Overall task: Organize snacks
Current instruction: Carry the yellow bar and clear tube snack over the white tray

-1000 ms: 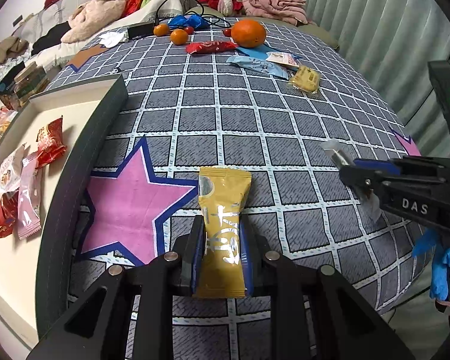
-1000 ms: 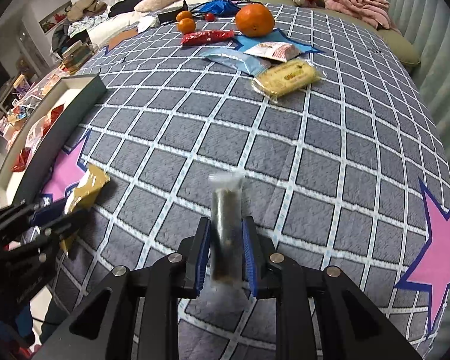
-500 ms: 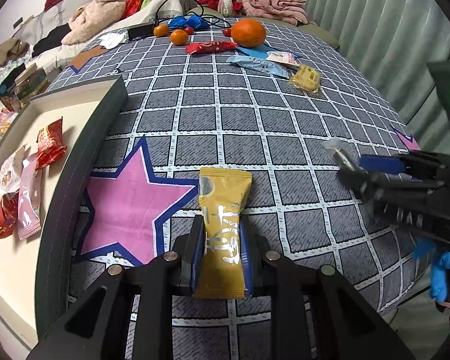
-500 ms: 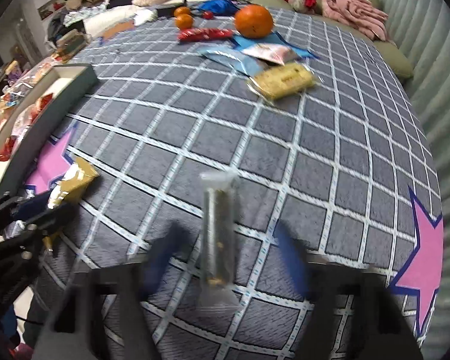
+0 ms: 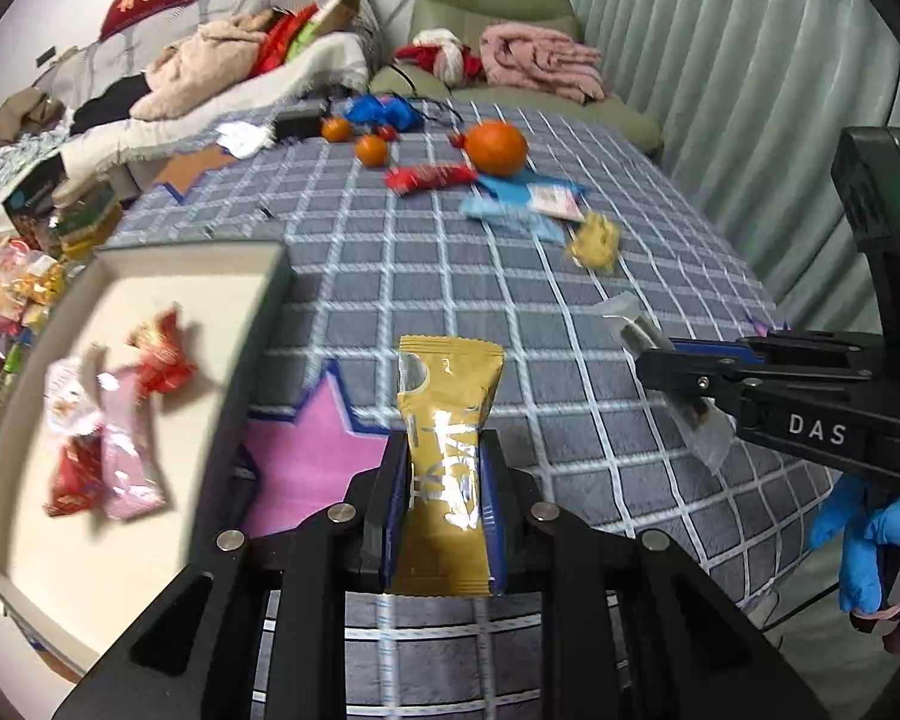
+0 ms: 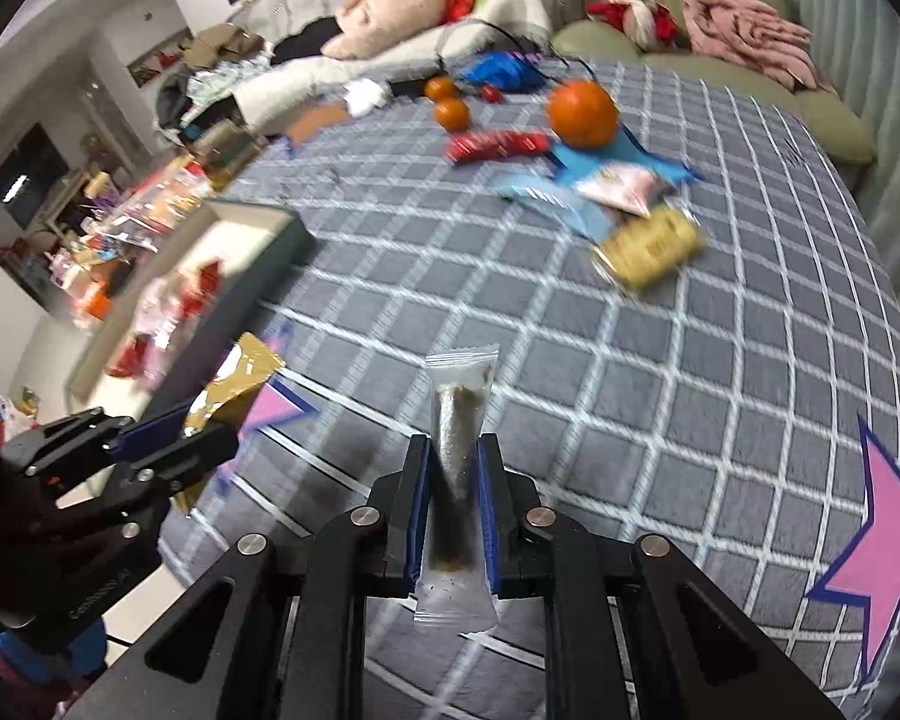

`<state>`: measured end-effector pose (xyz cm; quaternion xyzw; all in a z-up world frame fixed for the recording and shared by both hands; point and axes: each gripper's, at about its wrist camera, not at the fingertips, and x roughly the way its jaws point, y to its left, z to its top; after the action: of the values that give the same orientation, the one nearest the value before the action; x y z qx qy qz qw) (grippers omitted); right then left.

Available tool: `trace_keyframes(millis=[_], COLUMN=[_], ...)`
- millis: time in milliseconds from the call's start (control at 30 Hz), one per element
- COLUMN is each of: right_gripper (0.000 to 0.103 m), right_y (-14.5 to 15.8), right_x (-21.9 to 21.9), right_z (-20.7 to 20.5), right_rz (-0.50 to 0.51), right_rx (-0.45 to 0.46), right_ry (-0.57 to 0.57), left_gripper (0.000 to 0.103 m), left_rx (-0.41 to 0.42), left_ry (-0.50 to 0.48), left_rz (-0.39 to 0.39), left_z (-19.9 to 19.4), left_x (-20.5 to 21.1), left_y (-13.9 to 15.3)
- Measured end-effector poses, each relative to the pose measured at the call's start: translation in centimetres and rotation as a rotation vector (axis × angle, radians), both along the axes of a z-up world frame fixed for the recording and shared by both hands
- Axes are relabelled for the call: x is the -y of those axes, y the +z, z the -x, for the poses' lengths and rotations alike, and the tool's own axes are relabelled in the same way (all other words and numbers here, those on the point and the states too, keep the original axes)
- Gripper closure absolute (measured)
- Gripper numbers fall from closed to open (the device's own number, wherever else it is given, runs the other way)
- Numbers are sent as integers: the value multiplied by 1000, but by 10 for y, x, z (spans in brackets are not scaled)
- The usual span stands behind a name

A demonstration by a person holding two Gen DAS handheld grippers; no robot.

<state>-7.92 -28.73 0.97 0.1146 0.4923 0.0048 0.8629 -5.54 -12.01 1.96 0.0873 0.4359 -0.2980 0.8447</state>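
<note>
My left gripper is shut on a gold snack packet, held up off the checked cloth. My right gripper is shut on a clear packet with a dark snack stick, also lifted above the cloth. Each gripper shows in the other's view: the right gripper at the right, the left gripper at the lower left. A cream tray with a dark rim lies to the left and holds red and pink packets.
Farther back on the cloth lie a big orange, two small oranges, a red packet, blue and white packets and a yellow packet. Clothes and blankets pile up behind. A blue-gloved hand holds the right gripper.
Both grippers have risen off the cloth with their packets. The right one's jaws have squeezed tighter on the clear packet. The tray and far snacks now sit lower in view.
</note>
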Motion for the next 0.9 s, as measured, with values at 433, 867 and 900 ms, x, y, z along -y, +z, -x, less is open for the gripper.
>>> trace_keyframes(millis=[433,867,900], right_gripper=[86,86,86], right_y=[35,24,21], right_x=[-68,-140,-143], right_z=[-60,-128,-133], right_rz=[-29,2,6], right_rx=[49,6,-1], right_ry=[149,287,291], left_gripper=[79,79,79], left_rx=[137,79,69], left_ry=[204,324,328], left_rz=[-6,-20,-19], left_z=[-60,-113,-116], left_x=[-96,-144,-146], left_y=[45,13,10])
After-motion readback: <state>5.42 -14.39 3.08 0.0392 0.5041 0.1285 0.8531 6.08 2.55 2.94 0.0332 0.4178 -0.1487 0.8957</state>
